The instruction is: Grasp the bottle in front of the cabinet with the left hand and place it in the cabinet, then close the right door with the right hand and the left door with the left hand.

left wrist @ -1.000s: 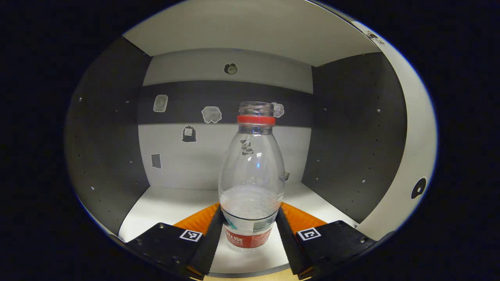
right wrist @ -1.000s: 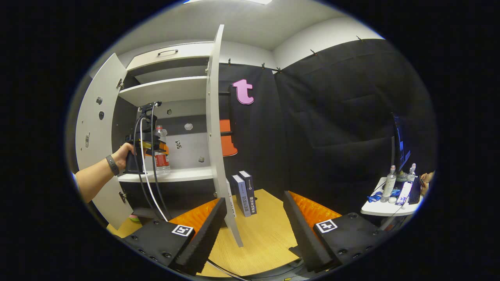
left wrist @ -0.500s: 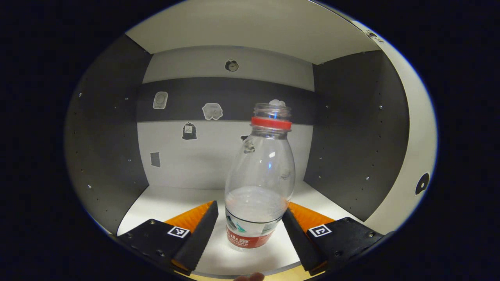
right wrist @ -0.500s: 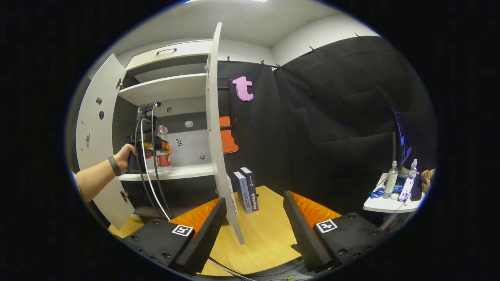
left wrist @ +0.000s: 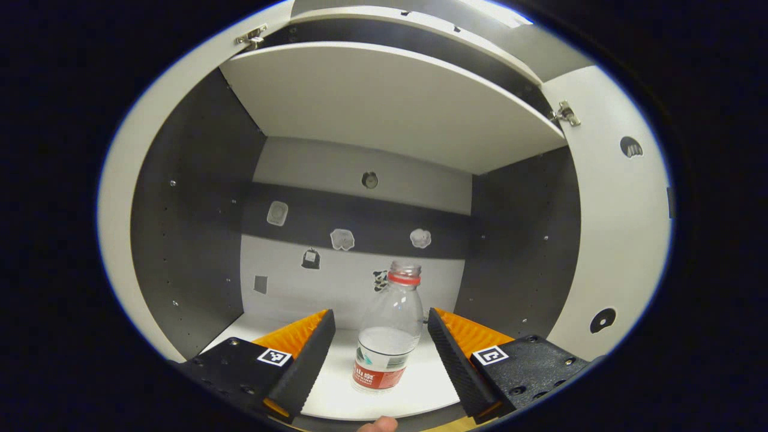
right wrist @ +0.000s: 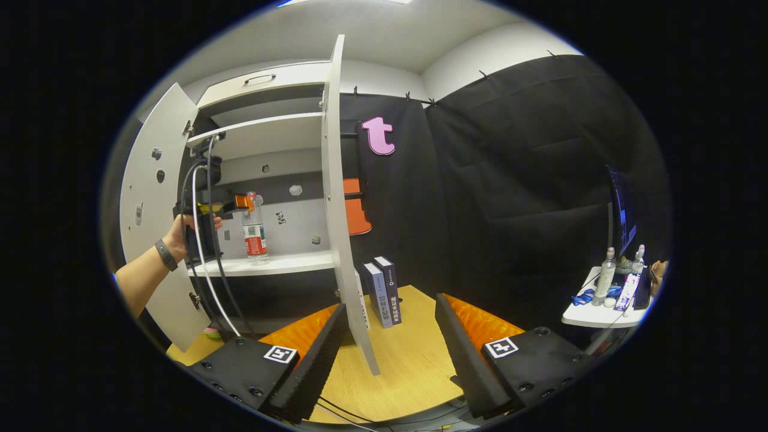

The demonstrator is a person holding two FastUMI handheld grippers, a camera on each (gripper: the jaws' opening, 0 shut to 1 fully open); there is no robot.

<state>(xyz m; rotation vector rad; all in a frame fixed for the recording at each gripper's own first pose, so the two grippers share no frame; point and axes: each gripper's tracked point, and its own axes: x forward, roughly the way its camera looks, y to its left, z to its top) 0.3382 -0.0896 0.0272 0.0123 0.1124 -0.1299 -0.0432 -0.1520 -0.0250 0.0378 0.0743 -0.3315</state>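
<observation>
Inside the cabinet (left wrist: pixel 180 240) the water bottle (left wrist: pixel 387 336) stands released on its shelf (left wrist: pixel 336 393) at my left gripper's (left wrist: pixel 375 351) twelve o'clock, so next my right gripper (right wrist: pixel 390 354), empty and agape, must push the right door (right wrist: pixel 336 198) at eleven.

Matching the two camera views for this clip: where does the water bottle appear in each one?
Left gripper view: the water bottle stands low at centre on the cabinet shelf, between the open fingers.
Right gripper view: the bottle stands at mid-left on that shelf, beside the left gripper.
Shared landmark: the stickers on the back wall.
</observation>
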